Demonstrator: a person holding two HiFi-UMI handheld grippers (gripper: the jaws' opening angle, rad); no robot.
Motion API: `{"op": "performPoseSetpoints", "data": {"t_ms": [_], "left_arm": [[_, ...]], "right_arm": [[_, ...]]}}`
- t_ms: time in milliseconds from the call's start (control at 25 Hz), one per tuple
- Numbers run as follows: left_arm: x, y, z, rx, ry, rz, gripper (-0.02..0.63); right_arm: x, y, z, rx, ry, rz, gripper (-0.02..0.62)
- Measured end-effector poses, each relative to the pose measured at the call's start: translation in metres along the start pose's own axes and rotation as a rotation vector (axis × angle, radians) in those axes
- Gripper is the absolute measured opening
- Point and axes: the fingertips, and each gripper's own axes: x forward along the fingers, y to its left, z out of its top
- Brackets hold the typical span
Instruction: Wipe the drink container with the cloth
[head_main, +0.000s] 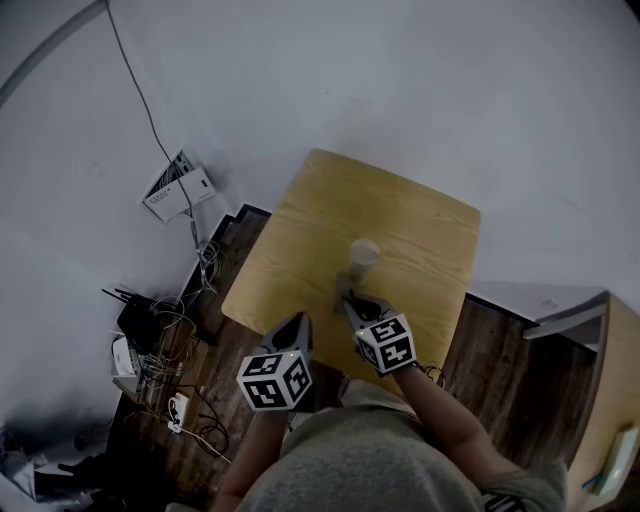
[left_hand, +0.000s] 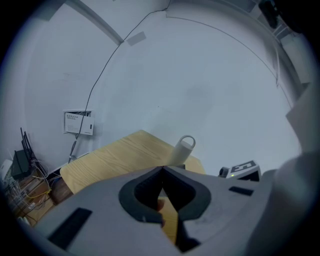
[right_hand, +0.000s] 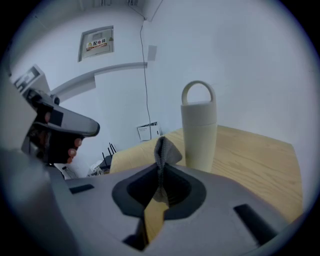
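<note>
A cream drink container with a loop handle on its lid (head_main: 363, 254) (right_hand: 199, 131) (left_hand: 183, 149) stands upright near the middle of a small wooden table (head_main: 310, 230). My right gripper (head_main: 350, 301) (right_hand: 161, 167) is shut on a grey cloth (right_hand: 164, 153) (head_main: 346, 288), which sticks up between the jaws just left of the container and close in front of it. My left gripper (head_main: 296, 325) (left_hand: 162, 169) hovers over the table's near edge, left of the right one, shut with nothing in it.
A white wall rises behind the table. On the dark wood floor to the left lie a tangle of cables and a router (head_main: 150, 330), with a white box (head_main: 178, 187) on the wall. A wooden cabinet (head_main: 610, 400) stands at the right.
</note>
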Motion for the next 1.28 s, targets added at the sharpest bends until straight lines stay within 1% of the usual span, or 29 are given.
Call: {"op": "performPoseSetpoints", "data": {"t_ms": [160,360,480,680,880,1280], "left_arm": [[-0.019,-0.002,-0.009,0.016,0.007,-0.016,0.002],[-0.053,0.001,-0.026,0.028,0.016,-0.027,0.002],[-0.075,0.001,-0.035,0.036,0.014,-0.032,0.003],[-0.115,0.002,-0.054,0.045,0.004,-0.040,0.003],[-0.148,0.006,-0.070,0.032,-0.010,-0.035,0.002],[-0.197,0.011,-0.098,0.020,-0.029,-0.032,0.003]], "right_arm": [[-0.028,0.021,0.006,0.035,-0.056,-0.004,0.014],[-0.066,0.056,0.010,0.088,-0.131,0.003,0.014],[-0.087,0.077,0.011,0.102,-0.165,0.008,0.014],[-0.117,0.121,0.006,0.087,-0.202,0.024,0.014],[-0.141,0.157,0.002,0.057,-0.230,0.040,0.014],[-0.182,0.207,-0.007,0.011,-0.277,0.049,0.014]]}}
